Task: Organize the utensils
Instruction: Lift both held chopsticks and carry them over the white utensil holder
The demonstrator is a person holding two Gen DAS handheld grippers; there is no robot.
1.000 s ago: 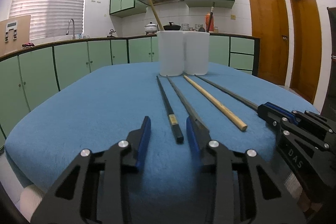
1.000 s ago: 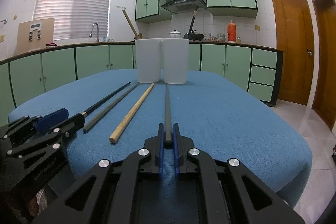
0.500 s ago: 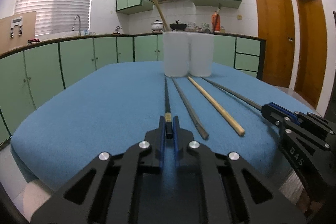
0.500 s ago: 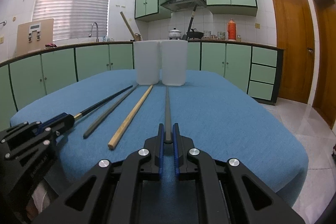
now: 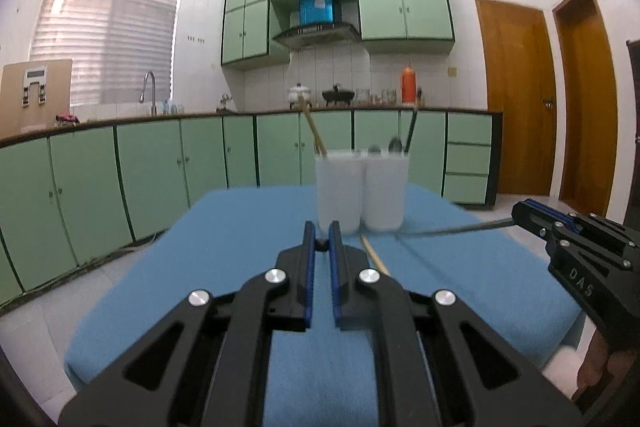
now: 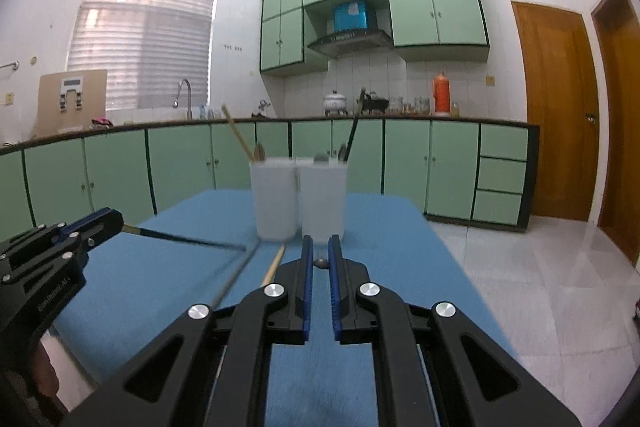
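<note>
Both tongs are clamped on chopsticks: my left tongs (image 5: 321, 243) pinch the end of a black chopstick (image 6: 188, 238) and my right tongs (image 6: 319, 261) pinch a dark grey chopstick (image 5: 452, 228), each held above the blue worktop (image 5: 224, 251). Below them a light wooden chopstick (image 6: 273, 264) and another grey chopstick (image 6: 234, 277) lie on the worktop. Beyond stand two white holders (image 5: 360, 193) side by side with utensils in them.
</note>
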